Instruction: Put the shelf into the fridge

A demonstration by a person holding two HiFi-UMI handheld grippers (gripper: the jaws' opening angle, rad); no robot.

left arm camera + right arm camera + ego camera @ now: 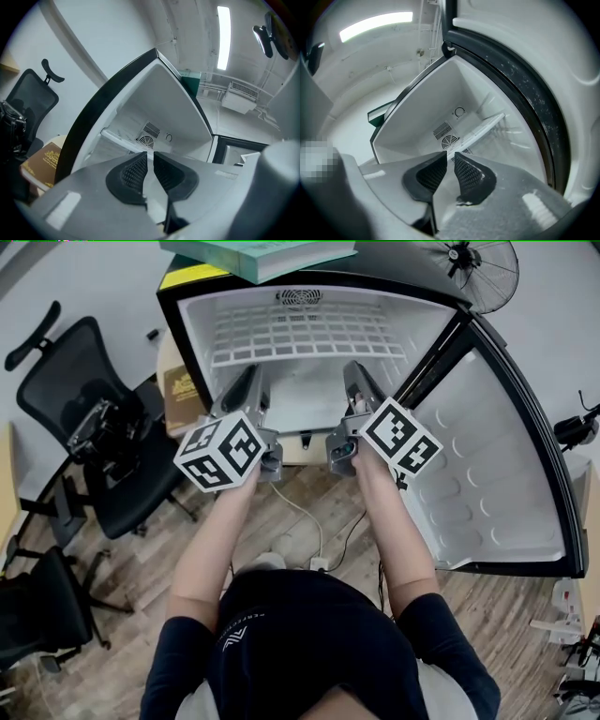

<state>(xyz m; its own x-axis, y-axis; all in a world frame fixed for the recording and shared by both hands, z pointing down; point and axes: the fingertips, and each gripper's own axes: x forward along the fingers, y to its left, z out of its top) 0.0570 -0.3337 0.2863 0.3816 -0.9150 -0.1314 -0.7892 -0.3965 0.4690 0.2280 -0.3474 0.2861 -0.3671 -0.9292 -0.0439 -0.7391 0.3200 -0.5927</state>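
The white wire shelf lies level across the upper part of the open fridge. My left gripper and right gripper both point level into the fridge and meet the shelf's front edge, left and right of its middle. In the left gripper view the shelf's front bar runs straight into the narrow slit between the pads of that gripper. The right gripper view shows the same: the shelf bar ends at the tips of that gripper. Both sets of jaws are pinched on that thin edge.
The fridge door stands swung open at the right. A green book lies on the fridge top, and a fan stands behind. Black office chairs crowd the left, next to a brown box. Cables trail over the wooden floor.
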